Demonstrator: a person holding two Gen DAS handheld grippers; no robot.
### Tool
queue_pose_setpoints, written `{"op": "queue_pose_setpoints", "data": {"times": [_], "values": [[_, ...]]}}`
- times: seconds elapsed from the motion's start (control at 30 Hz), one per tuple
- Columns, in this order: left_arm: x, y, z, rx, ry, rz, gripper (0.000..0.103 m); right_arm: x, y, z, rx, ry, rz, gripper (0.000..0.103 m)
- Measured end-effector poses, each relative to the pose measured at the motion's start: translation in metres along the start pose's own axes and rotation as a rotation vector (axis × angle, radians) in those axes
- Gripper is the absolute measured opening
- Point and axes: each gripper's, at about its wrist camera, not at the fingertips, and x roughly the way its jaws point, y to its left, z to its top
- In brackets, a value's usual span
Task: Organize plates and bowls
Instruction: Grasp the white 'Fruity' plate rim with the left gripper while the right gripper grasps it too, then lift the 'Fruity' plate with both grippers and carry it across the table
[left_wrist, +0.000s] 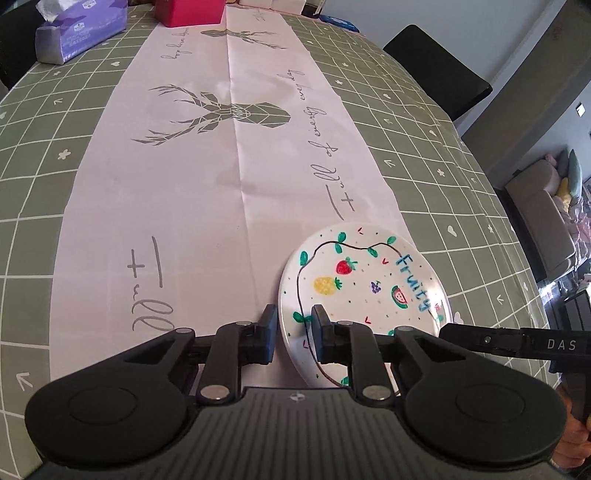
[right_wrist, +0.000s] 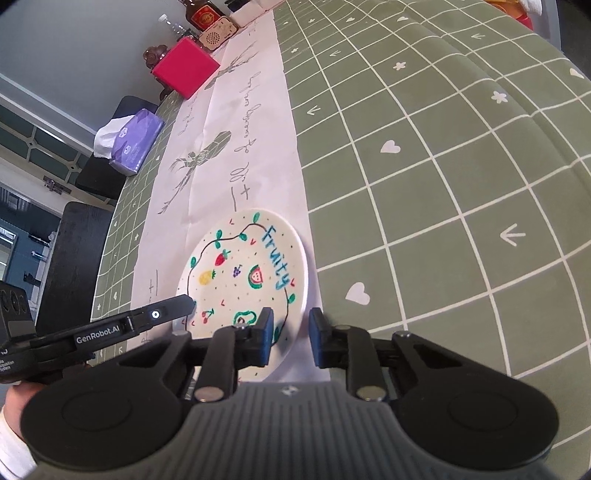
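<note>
A white plate (left_wrist: 364, 284) painted with fruit and the word "Fruity" lies flat on the pink table runner (left_wrist: 229, 177). It also shows in the right wrist view (right_wrist: 243, 273). My left gripper (left_wrist: 294, 332) is open, its jaws straddling the plate's left near rim. My right gripper (right_wrist: 291, 334) is open, its jaws straddling the plate's right near rim. Each gripper's side shows in the other's view, the right one (left_wrist: 517, 341) and the left one (right_wrist: 110, 330). I see no bowl.
The table has a green checked cloth (right_wrist: 424, 166). At the far end stand a purple tissue pack (left_wrist: 79, 29), a pink box (left_wrist: 190, 11), and in the right wrist view bottles (right_wrist: 203, 14) and a small radio (right_wrist: 218, 35). Black chairs (left_wrist: 439, 70) flank the table.
</note>
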Motion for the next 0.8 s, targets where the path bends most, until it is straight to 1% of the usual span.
{"op": "queue_pose_setpoints", "data": {"times": [0.1, 0.13, 0.17, 0.23, 0.3, 0.43, 0.53, 0.63, 0.7, 0.73, 0.8], "values": [[-0.001, 0.003, 0.001, -0.007, 0.011, -0.012, 0.022, 0.001, 0.0, -0.001, 0.004, 0.0, 0.011, 0.021], [-0.002, 0.002, 0.001, 0.0, 0.014, -0.011, 0.017, 0.001, 0.0, -0.001, 0.003, -0.001, 0.012, 0.021], [-0.003, 0.002, 0.0, 0.011, 0.016, -0.006, 0.016, 0.001, 0.0, -0.001, 0.0, -0.002, 0.013, 0.021], [-0.004, 0.001, -0.001, 0.019, 0.02, -0.002, 0.015, 0.001, -0.001, -0.001, 0.001, -0.006, 0.018, 0.02], [-0.004, 0.001, -0.001, 0.021, 0.022, 0.0, 0.015, 0.001, -0.001, -0.001, 0.002, -0.01, 0.015, 0.017], [-0.006, 0.0, -0.004, 0.021, 0.022, 0.002, 0.014, 0.0, 0.0, -0.003, -0.019, -0.017, 0.008, 0.016], [-0.009, -0.001, -0.007, 0.009, 0.052, -0.016, 0.014, -0.001, -0.002, -0.002, -0.011, -0.017, 0.002, 0.015], [-0.011, -0.008, -0.013, 0.034, 0.094, -0.045, 0.014, -0.005, -0.005, 0.002, -0.007, -0.04, -0.026, 0.015], [-0.013, -0.011, -0.014, 0.053, 0.103, -0.041, 0.015, -0.005, -0.007, 0.003, -0.002, -0.048, -0.03, 0.015], [-0.013, -0.011, -0.014, 0.057, 0.102, -0.039, 0.015, -0.006, -0.007, 0.003, 0.002, -0.047, -0.027, 0.016], [-0.016, -0.007, -0.011, 0.042, 0.061, -0.014, 0.016, -0.007, -0.006, 0.003, 0.003, -0.046, -0.039, 0.017]]}}
